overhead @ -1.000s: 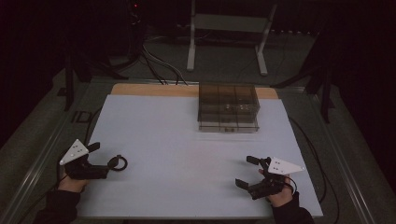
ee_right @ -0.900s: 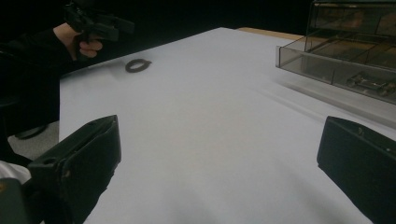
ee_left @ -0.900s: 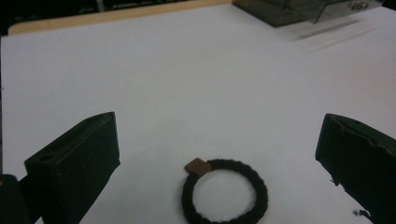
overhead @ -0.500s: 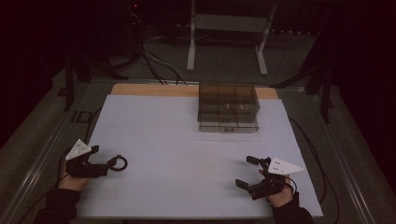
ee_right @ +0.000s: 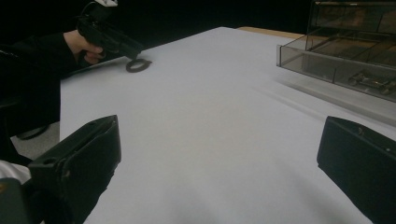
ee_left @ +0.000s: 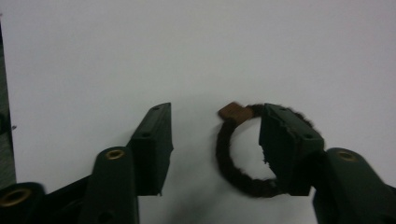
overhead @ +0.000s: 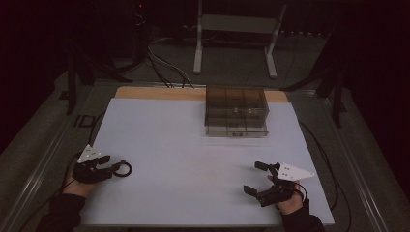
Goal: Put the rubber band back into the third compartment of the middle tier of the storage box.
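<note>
A white surface (overhead: 193, 159) carries a clear drawer box (overhead: 236, 112) at its far edge. The right claw (overhead: 255, 178) rests released, well apart. The left claw (ee_left: 215, 140), jaws just closing yet not clenched, straddles one side of a dark hair tie (ee_left: 233, 158) lying flat near the left edge.

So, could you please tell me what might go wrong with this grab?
The left gripper has just been closing, but the dark hair tie lies off-centre: one jaw sits over its far side, the other well short of it. The jaws may push it along the white table, or catch one strand only.
</note>
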